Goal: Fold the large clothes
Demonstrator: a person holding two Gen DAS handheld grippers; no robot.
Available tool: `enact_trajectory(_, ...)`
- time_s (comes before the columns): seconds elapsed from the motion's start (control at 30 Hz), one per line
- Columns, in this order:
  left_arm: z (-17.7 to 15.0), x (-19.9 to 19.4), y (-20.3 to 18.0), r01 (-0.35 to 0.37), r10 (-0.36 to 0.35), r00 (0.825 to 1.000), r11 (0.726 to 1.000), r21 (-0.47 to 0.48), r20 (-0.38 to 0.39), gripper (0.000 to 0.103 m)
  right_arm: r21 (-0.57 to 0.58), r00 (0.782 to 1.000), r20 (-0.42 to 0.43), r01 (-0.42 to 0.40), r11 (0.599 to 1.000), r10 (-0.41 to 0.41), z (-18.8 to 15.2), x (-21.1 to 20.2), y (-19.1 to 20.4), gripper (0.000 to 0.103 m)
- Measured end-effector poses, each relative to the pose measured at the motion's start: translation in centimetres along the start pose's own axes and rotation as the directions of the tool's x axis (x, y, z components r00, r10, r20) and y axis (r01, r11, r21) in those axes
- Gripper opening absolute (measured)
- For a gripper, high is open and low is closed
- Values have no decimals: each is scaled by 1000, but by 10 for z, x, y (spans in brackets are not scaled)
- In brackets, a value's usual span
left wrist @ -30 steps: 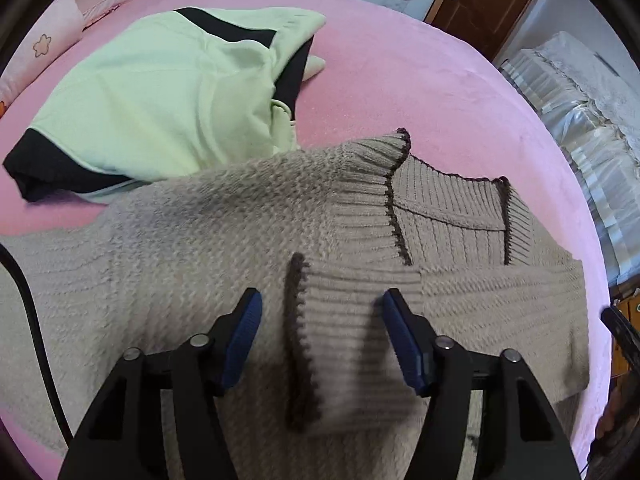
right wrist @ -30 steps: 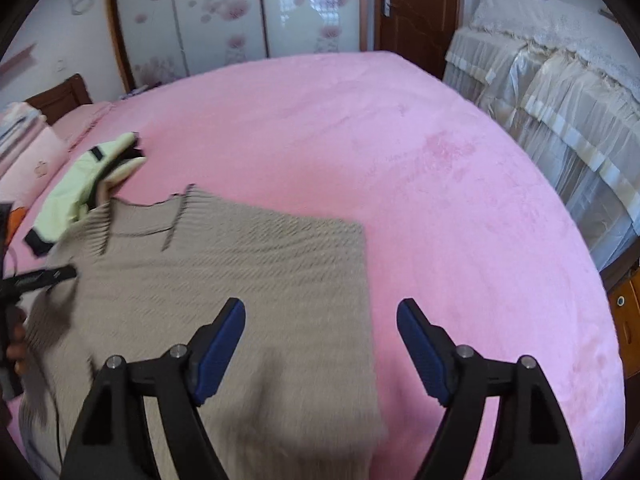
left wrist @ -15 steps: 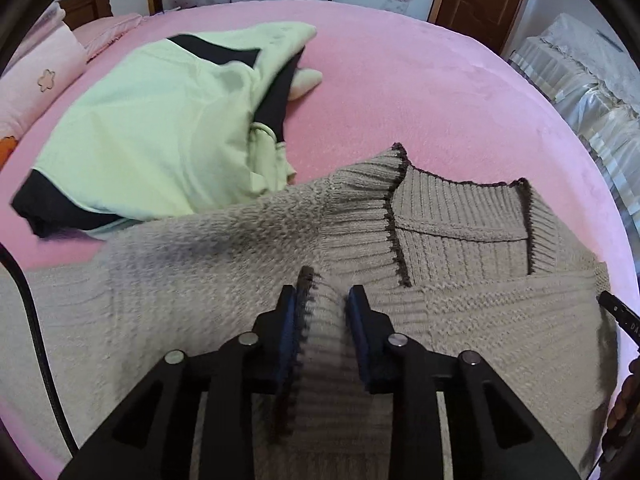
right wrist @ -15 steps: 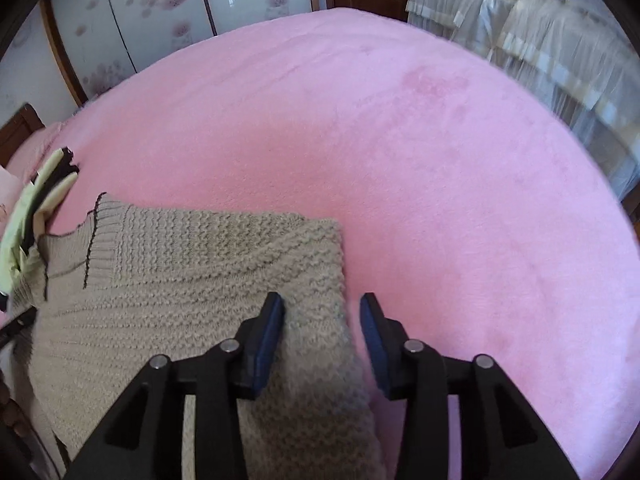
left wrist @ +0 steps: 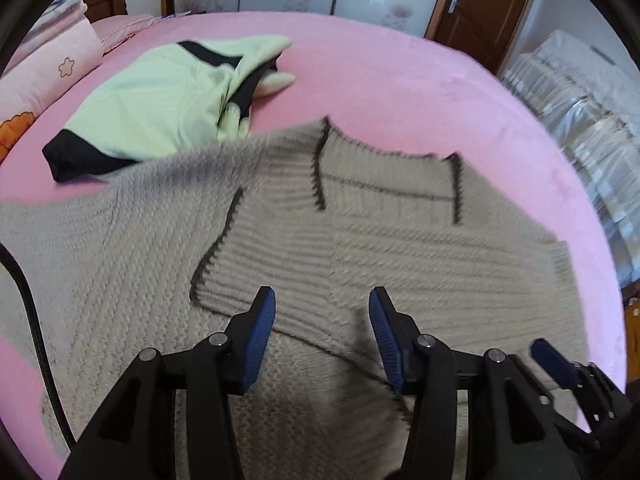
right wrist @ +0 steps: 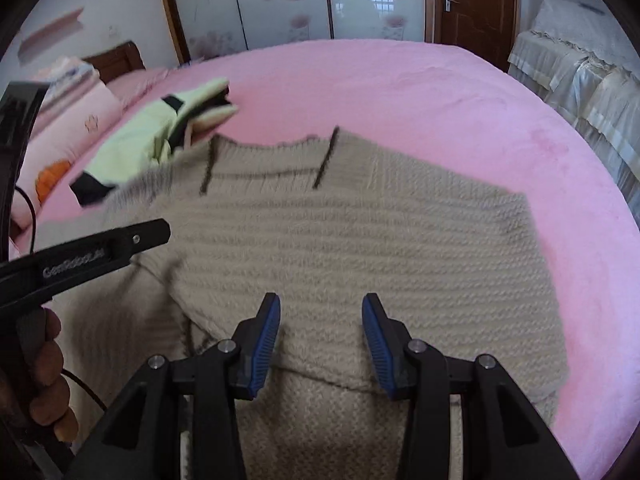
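Found a pink bed (left wrist: 400, 80) carrying a beige knit sweater (left wrist: 400, 248) spread flat, its shoulder overlapping a green-and-black garment (left wrist: 160, 112). Judged the sweater soft, thick and fairly weighty, apt to sag and stretch; best pinched at a doubled edge such as hem or shoulder. Caught the left gripper (left wrist: 322, 320) just after opening, jaws apart above the folded-in ribbed cuff (left wrist: 260, 264). Saw the right gripper (right wrist: 321, 332), lately narrowed, straddling a ridge of knit; could not tell whether pinched.
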State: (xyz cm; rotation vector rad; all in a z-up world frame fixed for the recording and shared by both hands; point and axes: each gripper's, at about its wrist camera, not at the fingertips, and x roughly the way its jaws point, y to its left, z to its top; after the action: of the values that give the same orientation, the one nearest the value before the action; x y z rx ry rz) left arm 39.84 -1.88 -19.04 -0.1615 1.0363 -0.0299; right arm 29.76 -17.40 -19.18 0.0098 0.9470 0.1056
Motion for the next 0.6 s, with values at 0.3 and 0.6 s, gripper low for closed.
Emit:
enact_trajectory(0.3, -11, 9, 15, -3, 3, 1000, 999, 35, -11, 47, 151, 981, -21, 195, 969, -195, -35, -15, -125, 18)
enact_trajectory(0.6, -9, 5, 4, -32, 33, 999, 998, 46, -25, 48, 162, 967, -41, 254, 954, -251, -33, -17, -110, 24)
